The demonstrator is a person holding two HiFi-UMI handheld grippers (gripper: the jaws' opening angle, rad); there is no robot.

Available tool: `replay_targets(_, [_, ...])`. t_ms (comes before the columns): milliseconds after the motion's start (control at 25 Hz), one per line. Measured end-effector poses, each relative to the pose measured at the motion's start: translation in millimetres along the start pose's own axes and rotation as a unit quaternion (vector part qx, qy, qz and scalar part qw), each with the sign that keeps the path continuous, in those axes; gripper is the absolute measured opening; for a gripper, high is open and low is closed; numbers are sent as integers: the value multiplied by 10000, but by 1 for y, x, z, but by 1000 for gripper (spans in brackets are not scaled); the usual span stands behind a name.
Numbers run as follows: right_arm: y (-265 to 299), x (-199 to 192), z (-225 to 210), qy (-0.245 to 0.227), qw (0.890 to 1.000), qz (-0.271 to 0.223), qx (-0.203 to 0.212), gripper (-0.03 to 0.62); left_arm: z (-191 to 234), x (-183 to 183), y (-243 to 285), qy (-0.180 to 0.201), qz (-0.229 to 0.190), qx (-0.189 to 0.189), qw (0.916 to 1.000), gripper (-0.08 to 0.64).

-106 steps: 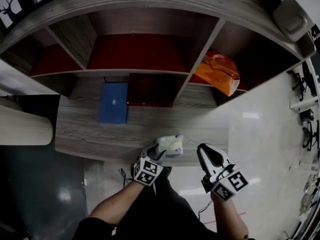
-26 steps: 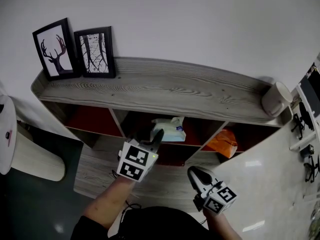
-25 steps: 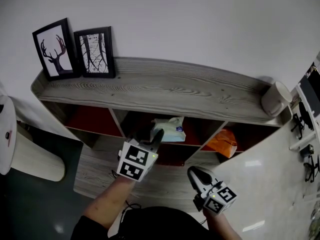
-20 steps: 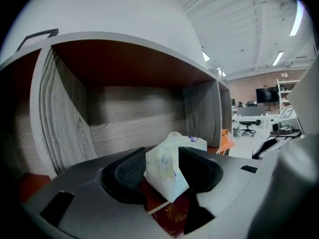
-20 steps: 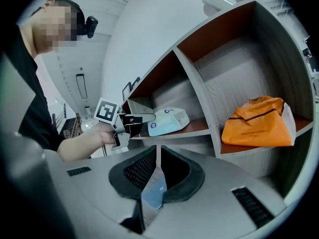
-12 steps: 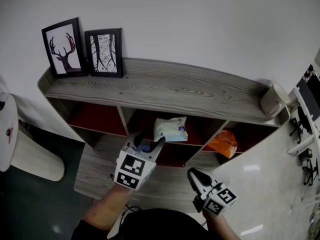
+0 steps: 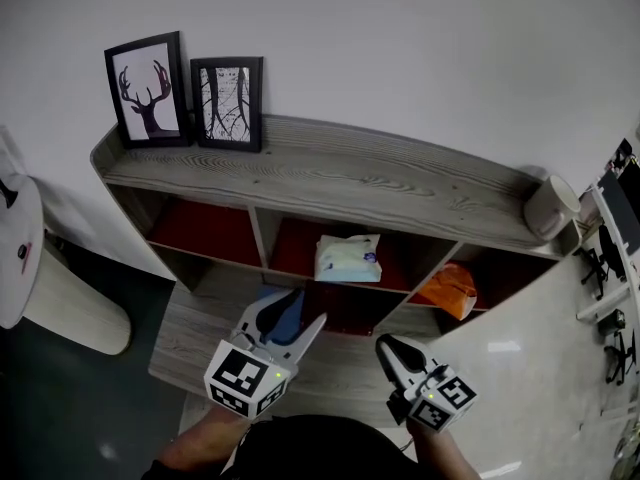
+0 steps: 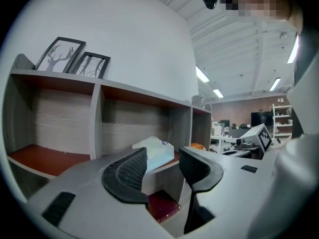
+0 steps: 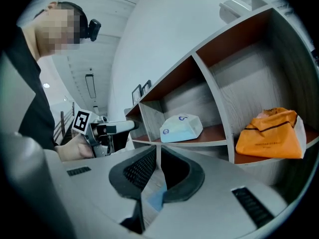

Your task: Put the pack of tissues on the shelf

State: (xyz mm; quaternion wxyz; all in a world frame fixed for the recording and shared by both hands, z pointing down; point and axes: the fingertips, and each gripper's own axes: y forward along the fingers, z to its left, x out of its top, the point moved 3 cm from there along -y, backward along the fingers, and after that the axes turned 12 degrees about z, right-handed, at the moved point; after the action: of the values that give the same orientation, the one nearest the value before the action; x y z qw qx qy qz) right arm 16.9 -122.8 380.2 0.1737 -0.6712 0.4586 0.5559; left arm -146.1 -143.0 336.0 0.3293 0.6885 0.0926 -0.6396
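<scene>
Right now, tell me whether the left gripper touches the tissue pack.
Apart. The head view shows a clear gap between the open left gripper and the tissue pack.

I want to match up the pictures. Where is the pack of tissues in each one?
Head view: the pack of tissues lies near the centre, in the middle upper compartment of the shelf.
Left gripper view: low centre, in that same compartment.
Right gripper view: centre, in that same compartment.
Shared landmark: the orange bag, in the next compartment to its right in every view.
</scene>
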Motion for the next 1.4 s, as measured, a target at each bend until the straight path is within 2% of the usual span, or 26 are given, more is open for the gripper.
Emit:
replay_targets(240, [-3, 8, 7, -111, 9998, -80, 121, 35, -10, -15, -23, -108, -64, -11, 9999, 143])
replay_targets(360, [-7, 10, 8, -220, 9995, -165, 181, 35, -14, -20, -30, -232, -128, 11, 9996, 86])
replay_targets(560, [-14, 6, 3, -252, 9994, -206, 131, 34, -17, -28, -33, -311, -113, 31, 9994, 31])
replay_targets(760, [-22, 8, -4, -294, 9993, -212, 15, 34, -14, -37, -32, -370, -20, 109, 9993, 23])
replay_targets(1400, [-26, 15, -9, -500, 9985, -164, -170, 17, -7, -27, -31, -305, -129, 195, 9993, 21])
